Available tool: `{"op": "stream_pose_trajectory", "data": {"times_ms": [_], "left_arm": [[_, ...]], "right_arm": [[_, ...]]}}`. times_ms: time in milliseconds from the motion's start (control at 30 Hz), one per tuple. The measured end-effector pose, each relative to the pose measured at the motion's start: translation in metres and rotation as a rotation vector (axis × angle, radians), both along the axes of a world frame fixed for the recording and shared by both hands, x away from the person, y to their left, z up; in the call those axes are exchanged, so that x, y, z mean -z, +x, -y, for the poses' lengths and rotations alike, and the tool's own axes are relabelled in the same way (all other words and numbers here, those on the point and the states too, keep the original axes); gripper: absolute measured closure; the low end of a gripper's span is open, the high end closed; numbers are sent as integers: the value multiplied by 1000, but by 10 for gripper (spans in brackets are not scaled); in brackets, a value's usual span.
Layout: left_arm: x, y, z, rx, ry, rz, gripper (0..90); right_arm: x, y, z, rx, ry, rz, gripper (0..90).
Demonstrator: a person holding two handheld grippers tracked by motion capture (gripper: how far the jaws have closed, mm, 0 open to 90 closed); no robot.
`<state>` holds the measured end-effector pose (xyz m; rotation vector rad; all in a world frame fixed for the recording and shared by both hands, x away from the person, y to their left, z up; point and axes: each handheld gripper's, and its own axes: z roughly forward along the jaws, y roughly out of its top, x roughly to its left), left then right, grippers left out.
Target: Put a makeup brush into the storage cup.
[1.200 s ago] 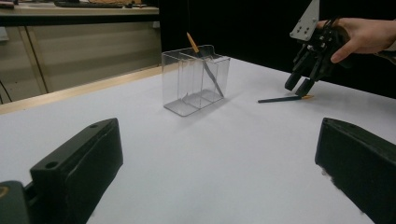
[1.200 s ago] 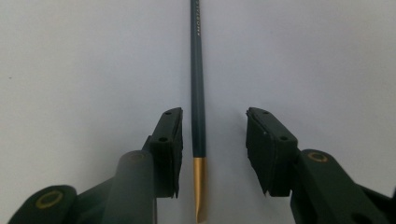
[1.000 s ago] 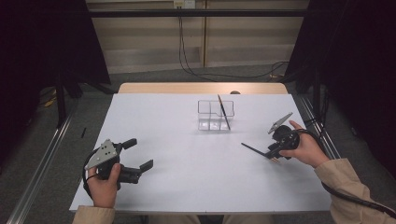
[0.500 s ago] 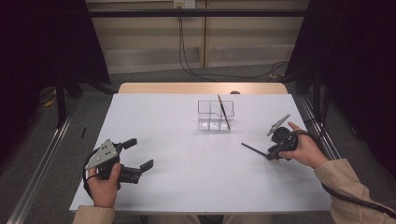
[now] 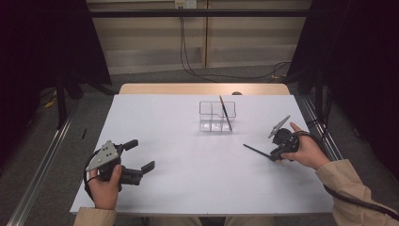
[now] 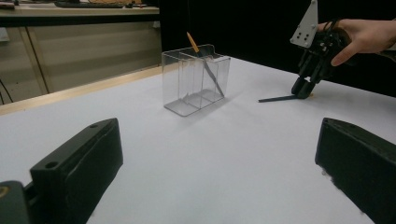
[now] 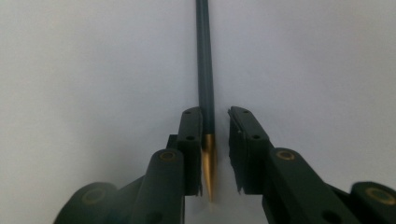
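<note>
White table (image 5: 188, 179) under dim light; pencil (image 7: 204, 70) lies flat at right, between the right hand-held gripper (image 7: 215, 140) jaws, just closing, not yet clamped. Light, stiff, slim: best gripped mid-shaft.

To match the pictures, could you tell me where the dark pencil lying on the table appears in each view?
High view: the pencil lies right of centre, at the right gripper.
Left gripper view: pencil upper right, lying flat.
Right gripper view: pencil centre, between the fingers, which have just been closing.
Shared landmark: the right gripper.
</note>
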<state>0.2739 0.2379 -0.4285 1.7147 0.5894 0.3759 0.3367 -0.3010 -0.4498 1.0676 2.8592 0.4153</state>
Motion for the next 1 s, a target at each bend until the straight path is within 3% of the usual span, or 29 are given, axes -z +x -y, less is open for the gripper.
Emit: {"op": "stream_pose_trajectory", "data": {"times_ms": [367, 1000], "left_arm": [[0, 0, 2, 1, 5, -3, 6], [1, 1, 4, 8, 1, -11, 7]], "right_arm": [[0, 2, -5, -7, -32, -12, 838], [-1, 4, -5, -44, -34, -17, 841]]}}
